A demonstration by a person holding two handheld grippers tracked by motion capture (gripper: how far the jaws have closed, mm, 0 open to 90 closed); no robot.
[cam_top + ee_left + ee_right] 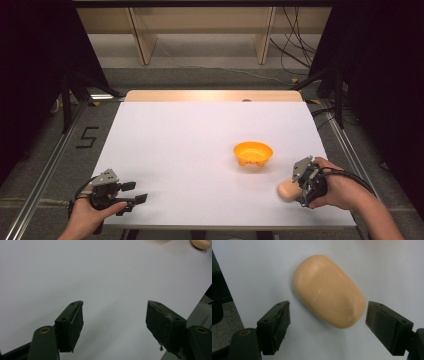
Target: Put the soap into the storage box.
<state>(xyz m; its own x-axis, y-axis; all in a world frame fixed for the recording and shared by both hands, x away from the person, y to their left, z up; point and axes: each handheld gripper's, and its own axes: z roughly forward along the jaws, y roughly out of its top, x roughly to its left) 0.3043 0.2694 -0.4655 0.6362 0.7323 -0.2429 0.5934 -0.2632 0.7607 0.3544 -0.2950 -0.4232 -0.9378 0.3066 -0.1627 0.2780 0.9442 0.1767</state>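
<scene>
Black jaws of the right gripper [327, 325] are spread wide around the near end of a beige oval piece [328, 292], which is not touched and lies on the white table [190, 145]. Near it an orange bowl [253, 152] is seen. The left gripper [134, 192] is held with jaws spread over bare table.

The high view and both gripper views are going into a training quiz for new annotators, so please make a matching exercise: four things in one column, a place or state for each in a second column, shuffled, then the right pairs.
Things:
1. bowl
2. soap bar
3. left gripper
4. right gripper

Places or states:
A. open, with bare white table between its fingers
B. orange, standing right of the table's middle
C. open, its fingers on either side of a tan lump without pressing it
D. tan and rounded, lying near the table's front right corner

Pairs: 1-B, 2-D, 3-A, 4-C
</scene>
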